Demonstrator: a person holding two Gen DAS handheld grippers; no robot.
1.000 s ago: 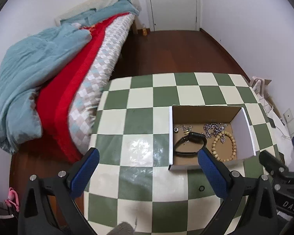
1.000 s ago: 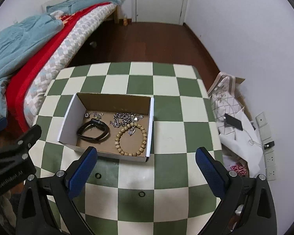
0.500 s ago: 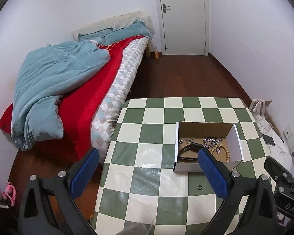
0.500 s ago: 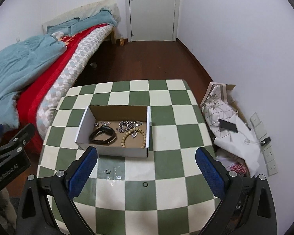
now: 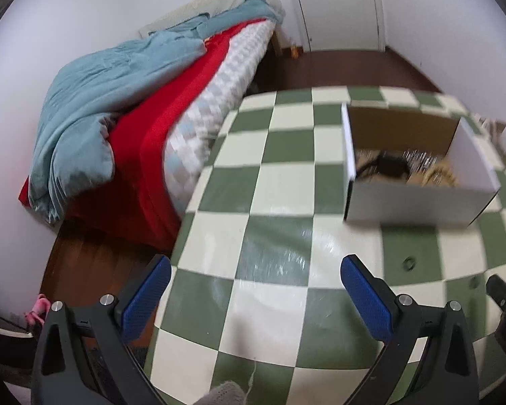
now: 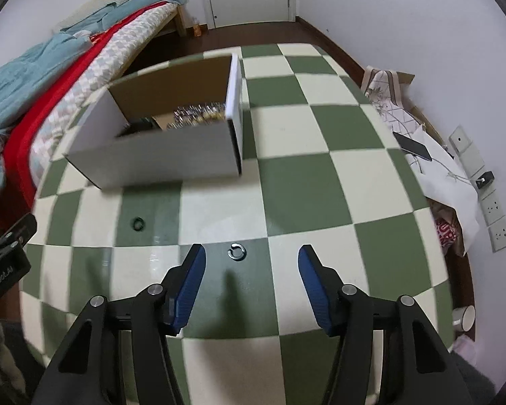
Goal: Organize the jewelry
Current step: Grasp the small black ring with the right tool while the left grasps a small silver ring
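A white cardboard box (image 5: 418, 199) (image 6: 172, 155) stands on the green-and-cream checked table (image 5: 276, 175) (image 6: 307, 175), holding a black band (image 5: 384, 165), silver chains (image 6: 192, 113) and wooden beads (image 5: 435, 175). Two small rings lie loose on the table in front of the box: a silver ring (image 6: 236, 251) and a dark ring (image 6: 138, 224) (image 5: 409, 264). My right gripper (image 6: 251, 263) is open low over the table, the silver ring just ahead between its blue pads. My left gripper (image 5: 254, 281) is open near the table's front left, empty.
A bed (image 5: 145, 101) with a red cover and blue blanket runs along the table's left side. Bags, a phone (image 6: 415, 146) and wall sockets (image 6: 492, 209) sit right of the table. A white door (image 5: 337, 6) is at the far wall.
Both grippers have dropped down close to the table. The right gripper's fingers have narrowed and now frame the silver ring. The box looks larger and nearer.
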